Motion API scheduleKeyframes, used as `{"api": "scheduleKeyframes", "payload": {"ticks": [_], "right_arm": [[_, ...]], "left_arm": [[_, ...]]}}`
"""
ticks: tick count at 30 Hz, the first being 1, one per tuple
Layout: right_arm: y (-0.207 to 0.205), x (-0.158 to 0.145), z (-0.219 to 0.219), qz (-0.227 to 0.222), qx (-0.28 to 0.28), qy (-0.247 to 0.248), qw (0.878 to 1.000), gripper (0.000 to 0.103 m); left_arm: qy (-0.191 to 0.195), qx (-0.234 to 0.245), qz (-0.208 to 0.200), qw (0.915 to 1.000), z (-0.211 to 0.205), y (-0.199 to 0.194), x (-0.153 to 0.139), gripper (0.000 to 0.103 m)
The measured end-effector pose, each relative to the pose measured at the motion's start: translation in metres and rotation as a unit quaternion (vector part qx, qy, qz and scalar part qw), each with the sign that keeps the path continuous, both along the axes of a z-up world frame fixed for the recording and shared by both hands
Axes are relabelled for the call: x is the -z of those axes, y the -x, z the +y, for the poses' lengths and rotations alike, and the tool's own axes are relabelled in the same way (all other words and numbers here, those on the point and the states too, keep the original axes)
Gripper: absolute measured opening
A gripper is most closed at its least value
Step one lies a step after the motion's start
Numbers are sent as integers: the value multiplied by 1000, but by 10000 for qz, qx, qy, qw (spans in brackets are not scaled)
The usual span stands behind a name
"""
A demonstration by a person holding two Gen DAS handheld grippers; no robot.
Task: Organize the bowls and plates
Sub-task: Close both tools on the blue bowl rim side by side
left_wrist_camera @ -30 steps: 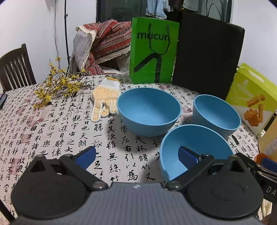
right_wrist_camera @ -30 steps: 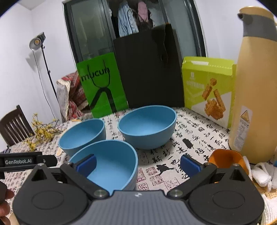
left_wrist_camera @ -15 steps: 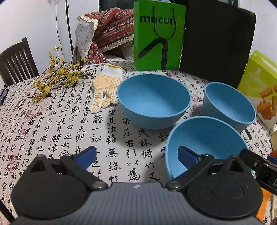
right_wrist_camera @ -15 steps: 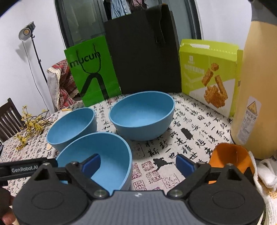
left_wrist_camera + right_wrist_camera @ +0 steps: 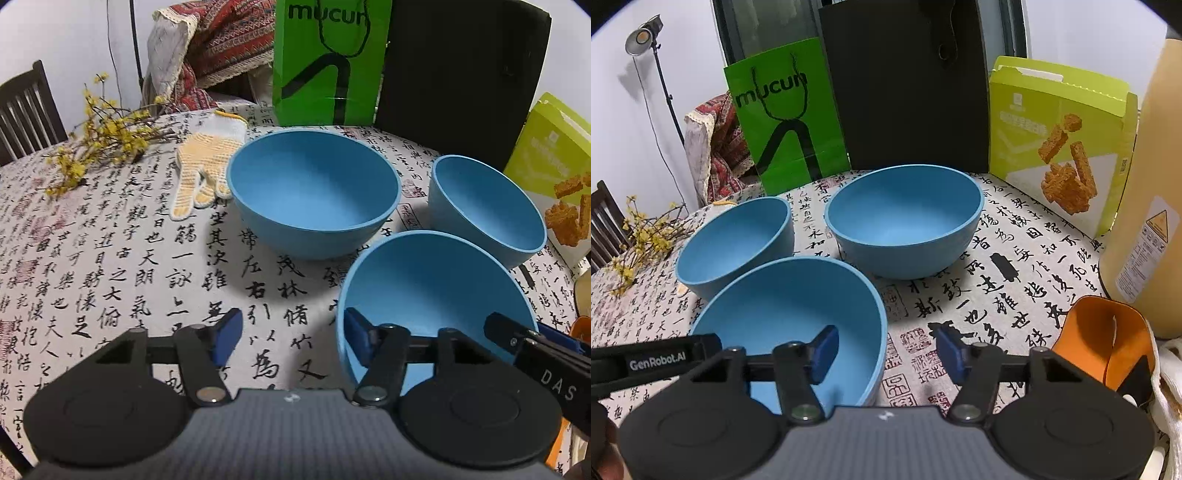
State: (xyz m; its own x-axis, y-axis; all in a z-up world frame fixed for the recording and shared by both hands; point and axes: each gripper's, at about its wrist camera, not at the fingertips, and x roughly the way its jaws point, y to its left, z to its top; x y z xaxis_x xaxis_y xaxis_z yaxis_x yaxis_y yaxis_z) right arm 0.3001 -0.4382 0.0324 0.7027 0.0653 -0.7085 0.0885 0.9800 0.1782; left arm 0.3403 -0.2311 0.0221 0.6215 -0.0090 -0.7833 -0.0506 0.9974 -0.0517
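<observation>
Three blue bowls stand on the calligraphy-print tablecloth. The nearest bowl sits between both grippers. My left gripper straddles its left rim, one blue pad inside and the other outside over the cloth. My right gripper straddles its right rim the same way. Both pairs of jaws are closing, with the bowl's wall between them and gaps still showing at the pads. Behind stand a wide bowl and a third bowl.
At the back stand a green paper bag, a black bag and a yellow-green snack box. A tall tan jug and an orange cup are at the right. A knitted glove and yellow flower sprigs lie left.
Both grippers moved forward and down over the nearest bowl. Their jaws narrowed from wide open to about half width around its rim. The bowls have not moved.
</observation>
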Motion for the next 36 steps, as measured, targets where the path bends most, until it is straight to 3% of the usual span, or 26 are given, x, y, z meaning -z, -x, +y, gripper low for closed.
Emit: {"api": "scheduleKeyframes", "payload": {"ticks": [2, 4, 10, 13, 14, 19, 36], "right_arm": [[-3, 0, -1, 65, 32, -57, 10000, 44], [-5, 1, -2, 111, 58, -78, 9999, 41], [-13, 4, 1, 309, 24, -151, 9994, 23], [-15, 5, 4, 350, 5, -113, 9993, 19], [-15, 5, 6, 372, -10, -70, 9993, 13], [-17, 5, 9, 362, -13, 128, 9993, 6], [-11, 3, 9, 207, -21, 60, 9998, 6]], "left_arm": [[29, 48, 19, 10000, -2, -1, 0, 53], [31, 84, 60, 9999, -5, -2, 0, 49], [266, 162, 188, 9993, -9, -5, 3, 22], [280, 185, 186, 9993, -12, -5, 3, 13], [292, 219, 188, 9992, -13, -6, 3, 9], [218, 184, 66, 9996, -16, -4, 4, 8], [143, 199, -38, 9997, -16, 1, 1, 9]]}}
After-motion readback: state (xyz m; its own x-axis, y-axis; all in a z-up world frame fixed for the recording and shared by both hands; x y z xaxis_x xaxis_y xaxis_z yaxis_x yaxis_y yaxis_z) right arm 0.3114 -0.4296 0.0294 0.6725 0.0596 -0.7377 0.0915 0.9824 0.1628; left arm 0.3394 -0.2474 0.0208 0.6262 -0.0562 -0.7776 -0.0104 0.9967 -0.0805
